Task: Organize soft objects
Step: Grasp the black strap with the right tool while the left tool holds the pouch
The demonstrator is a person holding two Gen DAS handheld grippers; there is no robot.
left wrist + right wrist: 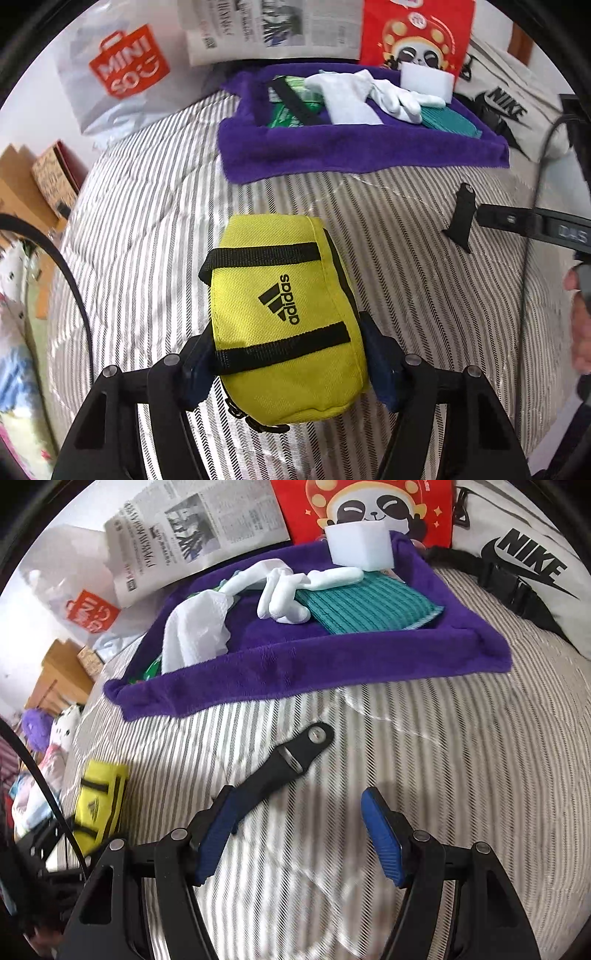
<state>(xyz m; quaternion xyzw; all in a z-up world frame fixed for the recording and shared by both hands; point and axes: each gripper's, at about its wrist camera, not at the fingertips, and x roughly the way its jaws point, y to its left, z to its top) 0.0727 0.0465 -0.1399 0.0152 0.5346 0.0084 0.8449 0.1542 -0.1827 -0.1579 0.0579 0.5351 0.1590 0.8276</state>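
Left wrist view: left gripper (288, 363) clamped on the yellow Adidas pouch (284, 314), a pad pressed into each long side. Pouch sits over the striped bedcover (155, 221), near its middle; whether it touches the cover, cannot tell. Purple fabric tray (332, 151) lies toward the far edge of the bedcover, holding a white glove (399, 98), a white cloth (347, 103), a teal knit cloth (452, 123), a green packet (288, 110) and a white foam block (426, 79). Black watch strap (460, 221) lies flat near the right edge.

Right wrist view: right gripper (301, 834) open wide, nothing between the blue pads (382, 840). Black strap (284, 764) lies on the cover just ahead; its near end runs behind the left pad, contact unclear. Tray (295, 668) beyond it. Pouch (99, 801) at the left edge. Newspaper (195, 535), red panda bag (369, 509) and Nike bag (524, 565) stand behind the tray.
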